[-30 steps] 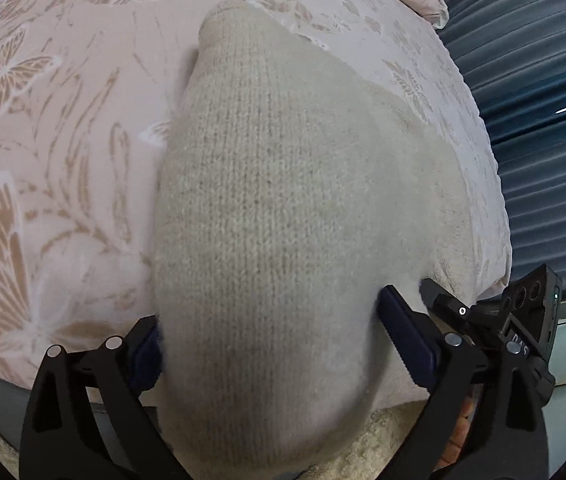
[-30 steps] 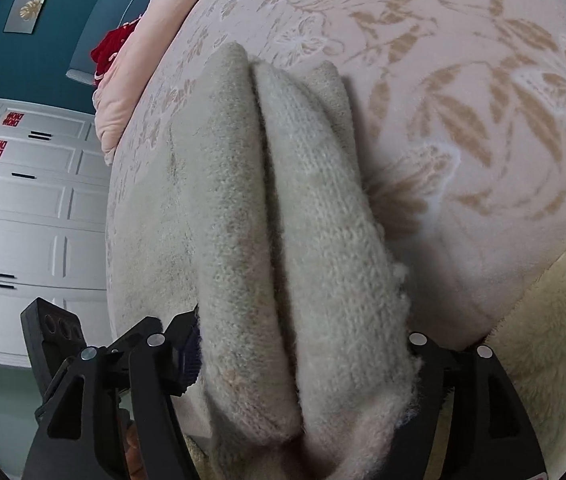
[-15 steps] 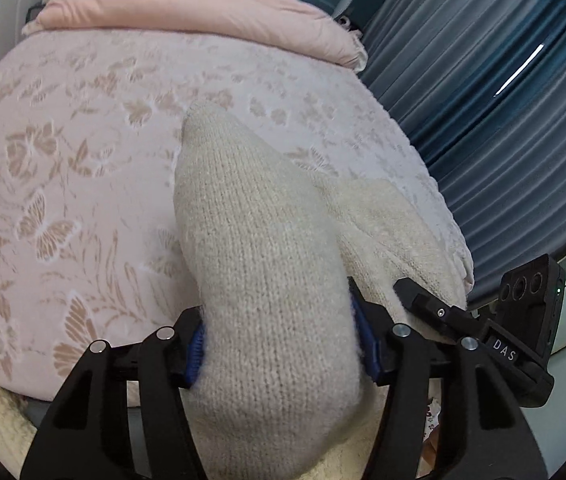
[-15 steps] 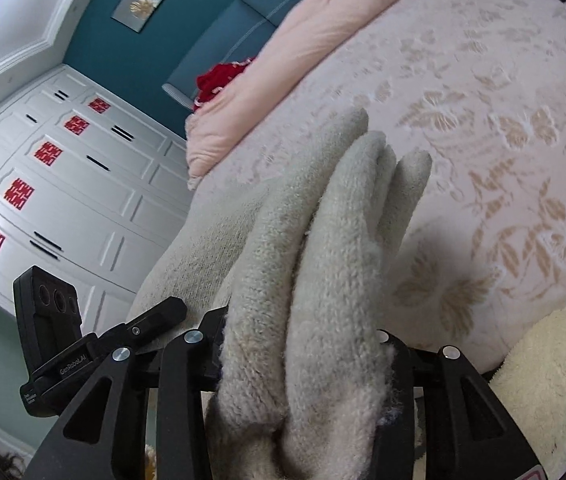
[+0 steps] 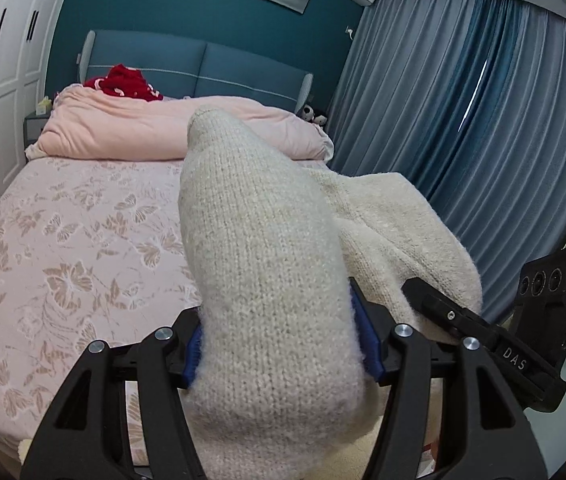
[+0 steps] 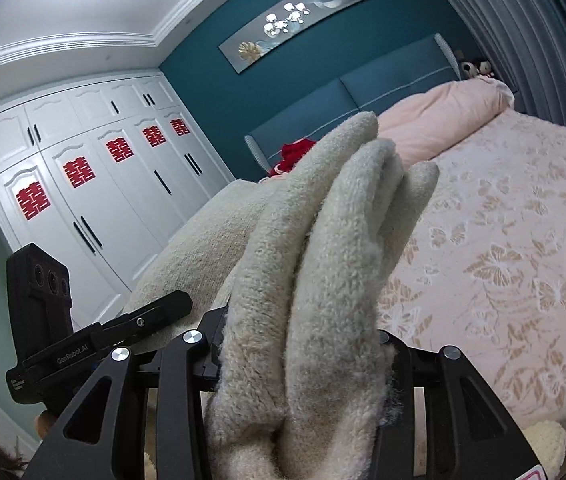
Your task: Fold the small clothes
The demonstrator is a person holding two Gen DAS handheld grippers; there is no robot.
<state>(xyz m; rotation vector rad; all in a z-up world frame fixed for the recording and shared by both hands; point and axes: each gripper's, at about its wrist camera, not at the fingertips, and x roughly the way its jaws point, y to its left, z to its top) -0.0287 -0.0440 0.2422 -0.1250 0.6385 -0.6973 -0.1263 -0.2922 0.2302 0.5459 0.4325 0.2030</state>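
A cream knitted garment is held up off the bed by both grippers. My left gripper is shut on one thick fold of it, which bulges up between the blue pads. My right gripper is shut on a bunch of several folded layers of the same garment. The knit stretches between the two grippers, sagging toward the right gripper in the left wrist view. The fingertips are hidden by the cloth.
The bed has a pink sheet with butterfly print. A folded pink duvet and a red garment lie at the headboard end. Blue curtains hang on the right, white wardrobes on the left. A fluffy cream item lies low by the bed edge.
Both grippers have closed tighter on the knit and lifted it off the sheet, tilting up so the headboard, wall and wardrobes now show.
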